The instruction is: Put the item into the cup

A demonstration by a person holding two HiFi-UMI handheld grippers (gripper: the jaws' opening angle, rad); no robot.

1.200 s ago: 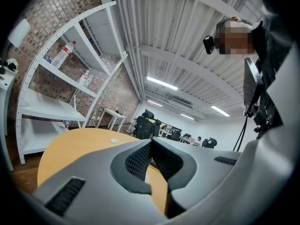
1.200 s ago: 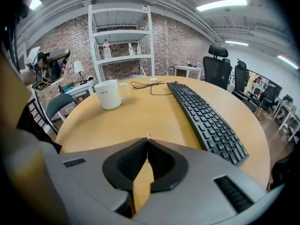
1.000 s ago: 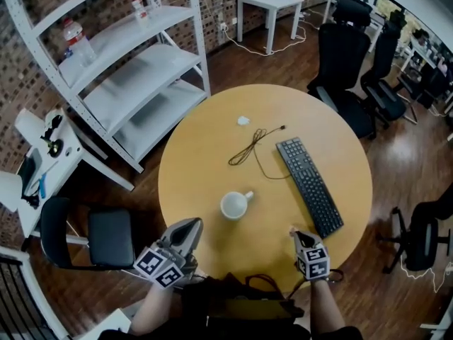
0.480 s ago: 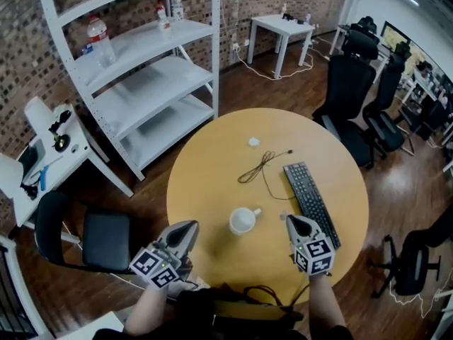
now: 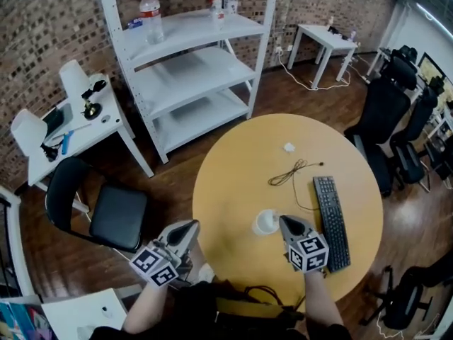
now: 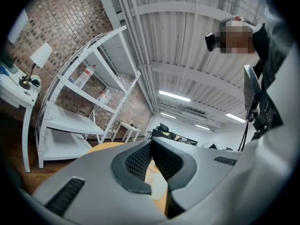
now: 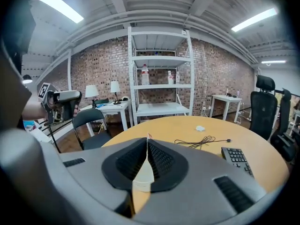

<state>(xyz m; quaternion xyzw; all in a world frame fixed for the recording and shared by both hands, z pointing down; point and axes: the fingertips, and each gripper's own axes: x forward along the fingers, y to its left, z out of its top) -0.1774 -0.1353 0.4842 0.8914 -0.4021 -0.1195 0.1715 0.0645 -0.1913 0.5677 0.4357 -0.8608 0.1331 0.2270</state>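
The cup (image 5: 265, 222) is partly covered by the right hand-held gripper (image 5: 284, 221); the item (image 7: 149, 136) nipped at its tips is too small to be identified, as is the white lump (image 5: 289, 147).

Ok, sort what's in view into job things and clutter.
Job:
cup
small white item, probably the one to go in
right tool, near the cup

Lying about:
cable
keyboard
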